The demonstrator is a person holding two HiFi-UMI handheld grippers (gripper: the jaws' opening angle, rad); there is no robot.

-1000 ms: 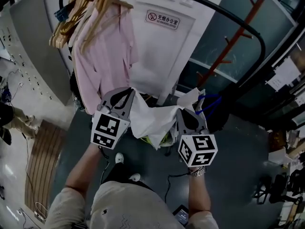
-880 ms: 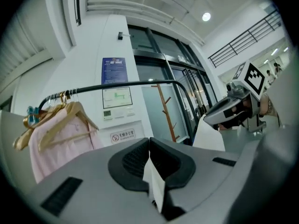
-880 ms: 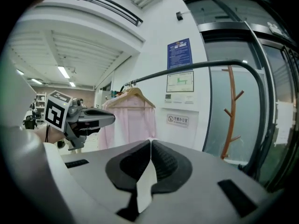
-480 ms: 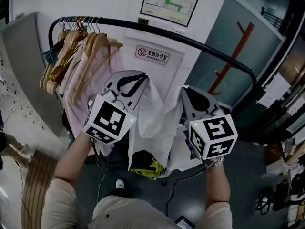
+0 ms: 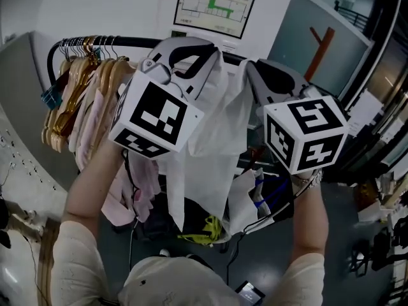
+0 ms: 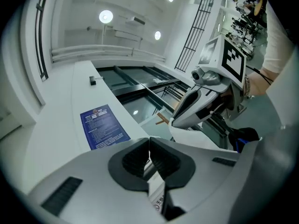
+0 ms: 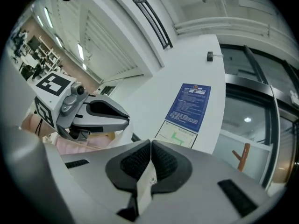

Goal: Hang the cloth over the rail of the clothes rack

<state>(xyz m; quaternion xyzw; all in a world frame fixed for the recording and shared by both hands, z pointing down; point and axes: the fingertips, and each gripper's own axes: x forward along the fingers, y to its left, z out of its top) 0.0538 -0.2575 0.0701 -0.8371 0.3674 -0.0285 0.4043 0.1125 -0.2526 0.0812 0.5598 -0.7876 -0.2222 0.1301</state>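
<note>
Rail: the black rail [image 5: 131, 41] runs just beyond the tips of the left gripper [image 5: 215, 50] and right gripper [image 5: 250, 67].
Left of left gripper: wooden hangers [image 5: 76, 85] crowd the rail.
Left gripper: closed, pinching the white cloth [image 5: 210, 152].
Right gripper: closed on the cloth's other upper edge.
Cloth: hangs between and below both grippers.

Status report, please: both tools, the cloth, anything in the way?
Left tool shut on white cloth. Right tool shut on it. Cloth held up before rail, not yet over. Hangers crowd rail's left end.
</note>
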